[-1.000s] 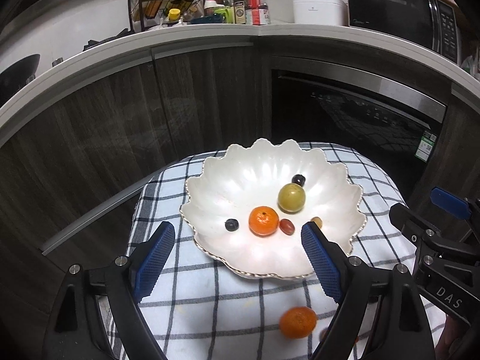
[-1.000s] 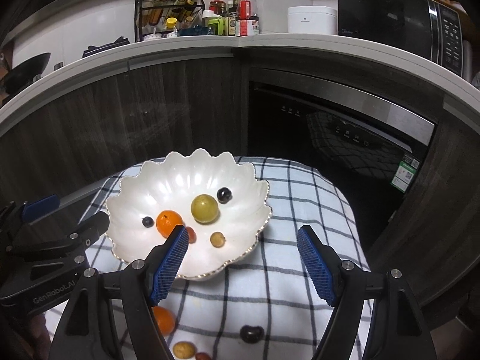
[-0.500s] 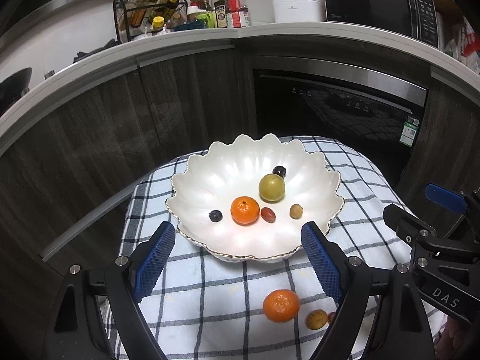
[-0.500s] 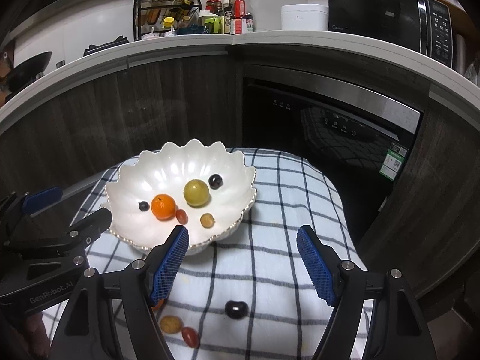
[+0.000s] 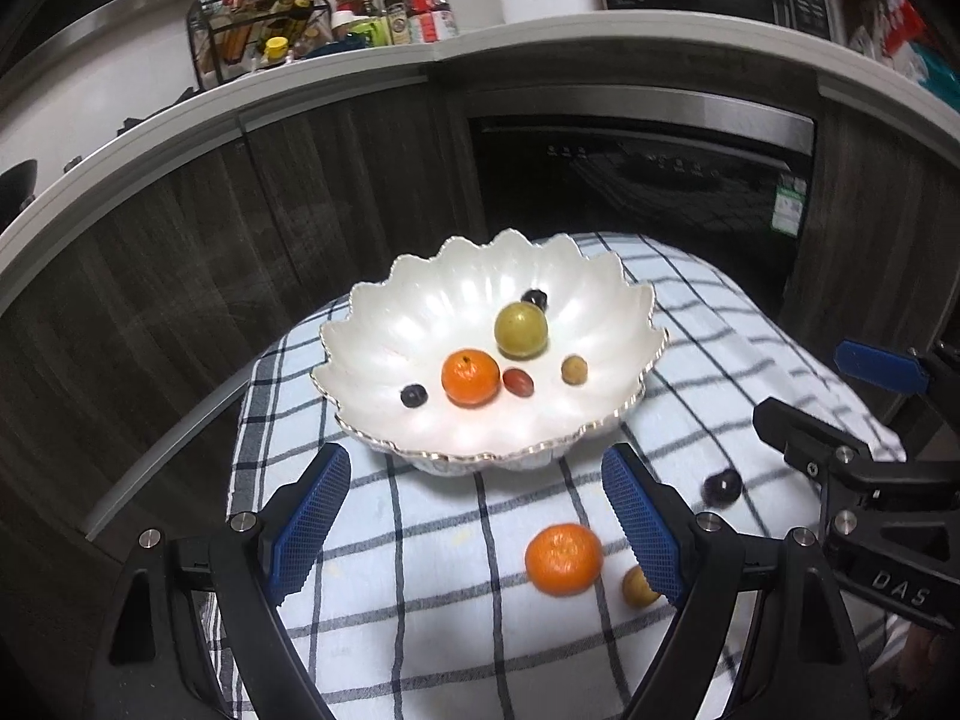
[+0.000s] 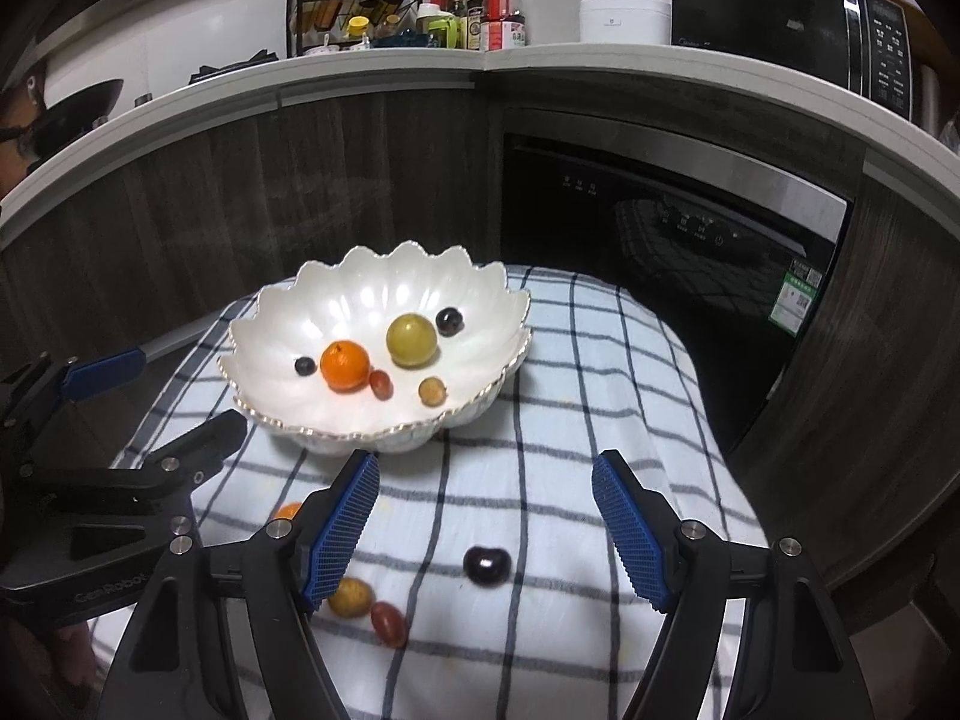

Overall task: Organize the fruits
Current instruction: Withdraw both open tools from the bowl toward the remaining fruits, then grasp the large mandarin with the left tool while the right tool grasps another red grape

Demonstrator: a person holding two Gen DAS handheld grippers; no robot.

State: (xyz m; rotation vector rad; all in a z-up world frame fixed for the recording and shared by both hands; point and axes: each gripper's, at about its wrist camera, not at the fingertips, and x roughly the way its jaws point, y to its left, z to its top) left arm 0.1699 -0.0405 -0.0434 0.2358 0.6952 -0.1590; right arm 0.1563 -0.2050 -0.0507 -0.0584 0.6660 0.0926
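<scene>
A white scalloped bowl [image 5: 372, 348] [image 6: 336, 300] on a checked cloth holds a tangerine [image 5: 470, 377], a green-yellow fruit [image 5: 521, 329], a red grape tomato [image 5: 518, 383], a small yellow fruit [image 5: 574, 370] and two dark berries. On the cloth in front of it lie a second tangerine [image 5: 563, 558], a small yellow fruit [image 6: 350, 597], a red grape tomato [image 6: 389, 623] and a dark cherry [image 6: 486, 564]. My left gripper [image 5: 477, 528] is open and empty, above the cloth near the loose tangerine. My right gripper [image 6: 486, 531] is open and empty, with the cherry between its fingers' line.
The checked cloth [image 5: 420, 600] covers a small round table with drop-offs on all sides. Dark cabinets and an oven [image 6: 672, 240] stand behind. The counter above holds a spice rack [image 6: 354, 6], bottles and a microwave [image 6: 792, 18].
Both grippers have pulled back and up from the bowl. More of the cloth and the loose fruits in front of the bowl have come into view. Both stay open.
</scene>
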